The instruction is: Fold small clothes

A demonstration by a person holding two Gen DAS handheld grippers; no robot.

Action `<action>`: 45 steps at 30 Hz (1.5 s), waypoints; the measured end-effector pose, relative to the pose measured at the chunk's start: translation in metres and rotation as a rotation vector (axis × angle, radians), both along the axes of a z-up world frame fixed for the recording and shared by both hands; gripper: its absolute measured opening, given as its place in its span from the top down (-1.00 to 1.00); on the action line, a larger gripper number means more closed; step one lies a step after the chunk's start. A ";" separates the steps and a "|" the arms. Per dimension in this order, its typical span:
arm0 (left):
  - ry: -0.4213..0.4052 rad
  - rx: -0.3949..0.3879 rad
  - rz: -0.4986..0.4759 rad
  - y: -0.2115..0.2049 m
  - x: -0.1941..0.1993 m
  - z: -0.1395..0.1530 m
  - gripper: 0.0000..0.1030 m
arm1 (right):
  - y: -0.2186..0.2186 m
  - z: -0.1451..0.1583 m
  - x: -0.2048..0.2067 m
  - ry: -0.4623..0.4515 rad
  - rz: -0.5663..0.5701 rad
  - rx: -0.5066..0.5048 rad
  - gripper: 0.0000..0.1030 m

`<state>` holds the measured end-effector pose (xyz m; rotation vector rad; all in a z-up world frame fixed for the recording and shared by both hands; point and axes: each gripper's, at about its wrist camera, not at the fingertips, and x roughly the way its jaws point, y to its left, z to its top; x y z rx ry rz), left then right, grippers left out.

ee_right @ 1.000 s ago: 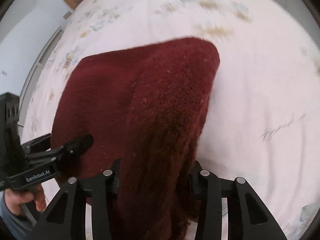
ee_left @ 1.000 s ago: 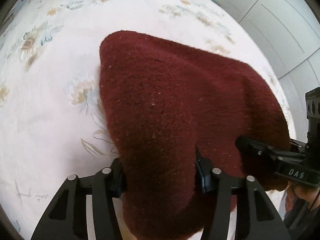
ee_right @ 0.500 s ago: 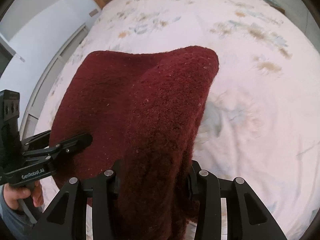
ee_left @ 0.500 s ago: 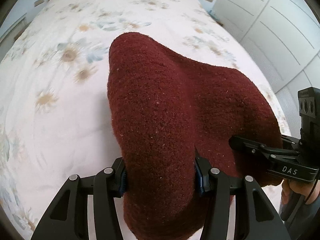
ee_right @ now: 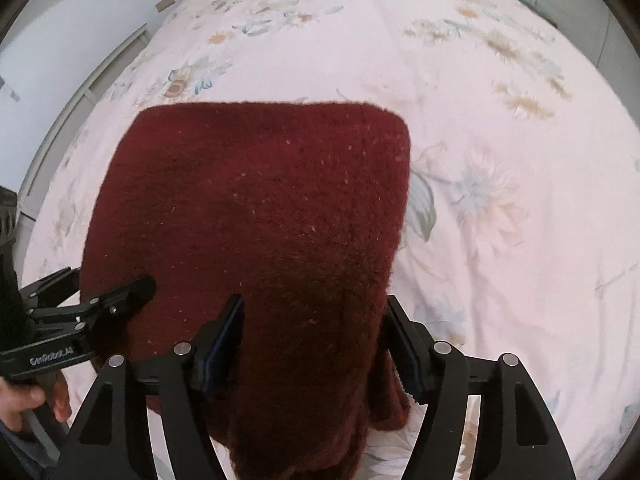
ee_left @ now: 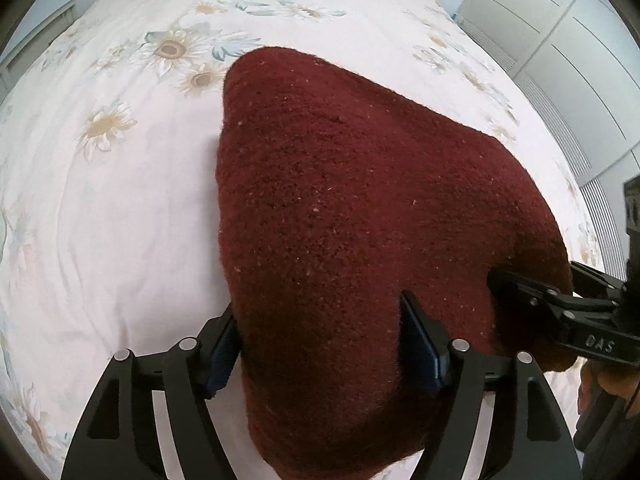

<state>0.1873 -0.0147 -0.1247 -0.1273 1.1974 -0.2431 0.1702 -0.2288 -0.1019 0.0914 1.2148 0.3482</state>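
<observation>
Dark red knit, a small woolly garment (ee_left: 360, 220), lies spread on the flowered bed sheet (ee_left: 120, 200), its near edge bunched between both sets of tongs. The left tongs (ee_left: 320, 344) and the right tongs (ee_right: 316, 340) have just been opening; the cloth sits between the pads, which look eased off it, so both are released. The step looks like laying down a fold. Next, pull both clear without dragging the edge.
</observation>
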 end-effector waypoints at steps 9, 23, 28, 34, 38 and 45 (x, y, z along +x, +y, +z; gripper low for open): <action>-0.024 0.051 0.026 0.023 -0.020 0.035 -0.98 | -0.003 0.023 -0.025 -0.116 0.030 -0.072 -0.66; -0.073 0.103 0.053 0.049 -0.054 0.005 -0.99 | -0.052 -0.029 -0.043 -0.106 -0.053 -0.041 -1.00; -0.094 0.102 0.065 0.040 -0.063 0.001 -0.99 | -0.045 -0.025 -0.047 -0.138 -0.061 -0.052 -1.00; -0.143 0.121 0.090 0.029 -0.076 0.046 -0.98 | -0.044 0.020 -0.066 -0.219 -0.059 -0.057 -1.00; -0.193 0.157 0.088 0.019 -0.107 0.087 -0.98 | -0.050 0.068 -0.092 -0.290 -0.060 -0.087 -1.00; -0.232 0.188 0.133 0.021 -0.136 0.128 -0.98 | -0.075 0.119 -0.145 -0.352 -0.120 -0.096 -1.00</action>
